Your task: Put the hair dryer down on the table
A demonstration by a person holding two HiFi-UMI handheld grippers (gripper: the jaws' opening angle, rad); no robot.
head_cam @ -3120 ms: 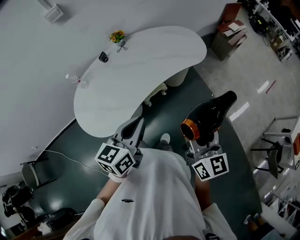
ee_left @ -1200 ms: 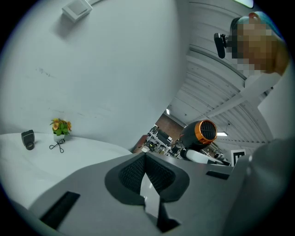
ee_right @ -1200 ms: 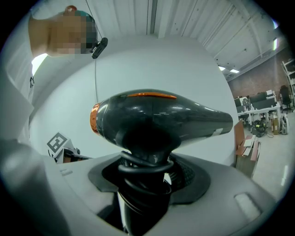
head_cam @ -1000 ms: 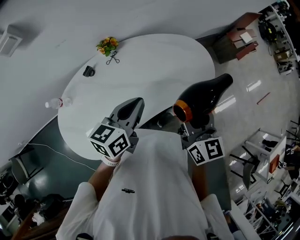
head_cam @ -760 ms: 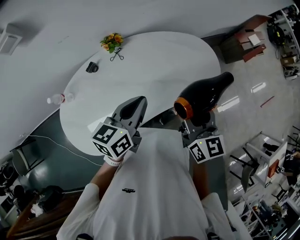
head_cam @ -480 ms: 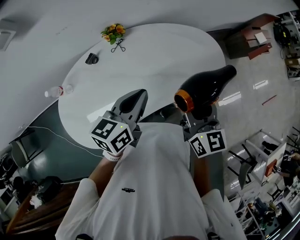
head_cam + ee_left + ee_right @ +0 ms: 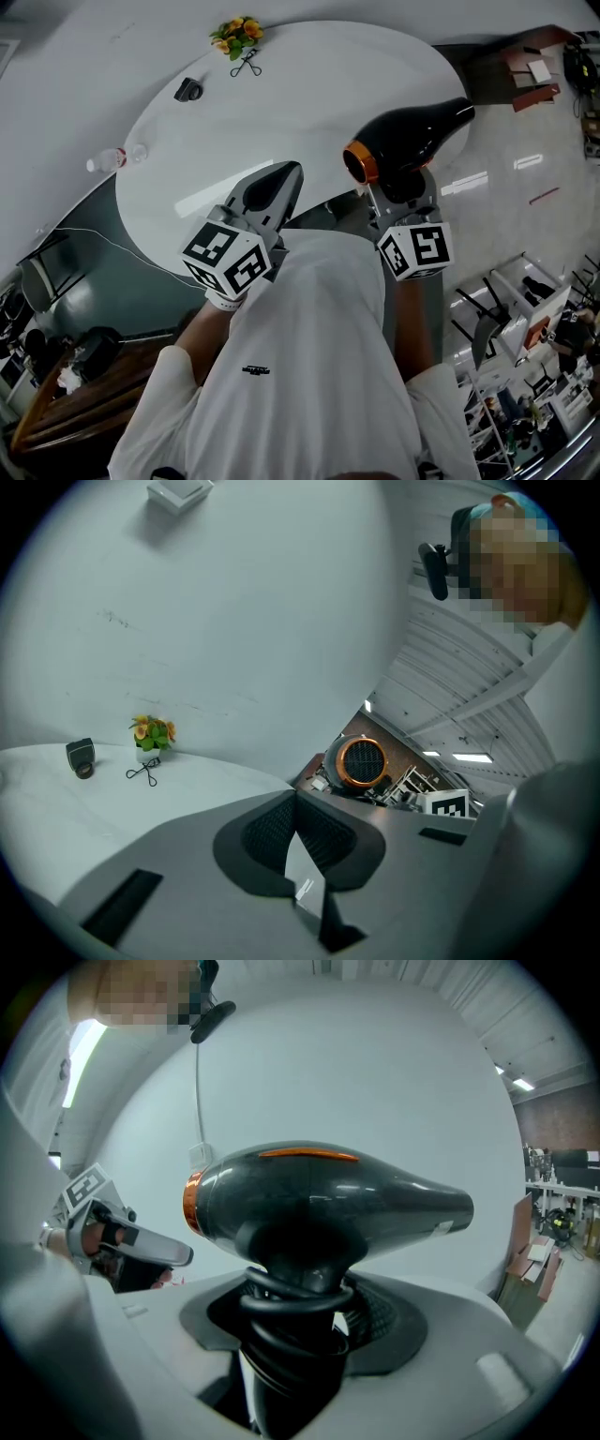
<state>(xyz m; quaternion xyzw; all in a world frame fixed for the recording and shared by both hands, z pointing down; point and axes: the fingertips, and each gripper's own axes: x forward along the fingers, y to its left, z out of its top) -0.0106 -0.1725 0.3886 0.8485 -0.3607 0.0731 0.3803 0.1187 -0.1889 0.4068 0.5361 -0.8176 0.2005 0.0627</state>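
- The white oval table (image 7: pixel 309 94) fills the upper part of the head view.
- The black hair dryer (image 7: pixel 412 141), with an orange ring at its rear, is held up off the table. In the head view it lies across the table's right edge, nozzle pointing right.
- The right gripper (image 7: pixel 403 192) clamps the dryer's cord-wrapped handle.
- The left gripper (image 7: pixel 284 175) has its 2 jaws closed together with nothing between them.
- The flowers (image 7: pixel 234 33) and scissors (image 7: pixel 247 66) sit just beside each other at the table's far edge.
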